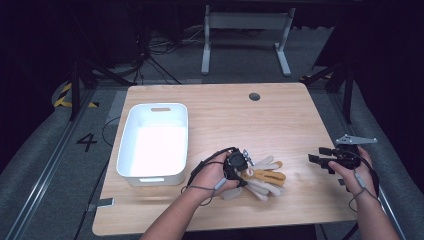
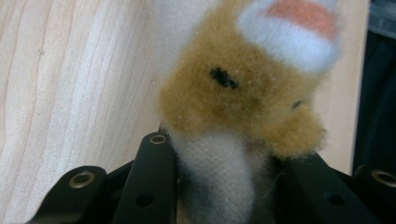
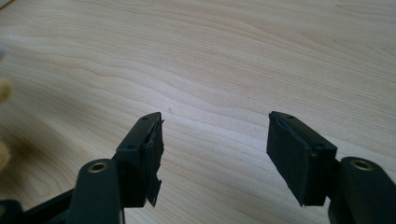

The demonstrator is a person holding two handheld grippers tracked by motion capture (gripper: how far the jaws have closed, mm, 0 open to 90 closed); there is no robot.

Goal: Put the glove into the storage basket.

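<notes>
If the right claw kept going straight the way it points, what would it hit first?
Probably the plush toy. The right claw, jaws open with nothing between them, points left across the bare table toward it. If angled downward, it would meet the tabletop first; depth is unclear.

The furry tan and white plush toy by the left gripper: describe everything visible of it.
The furry tan and white plush toy is soft and long-piled, with a tan body, pale limp limbs splayed on the light wooden table and small black stitched marks. The left gripper view shows a white part with an orange patch on it. It lies near the table's front edge, right of the white plastic bin. The left gripper is clamped on a white part of it.
</notes>
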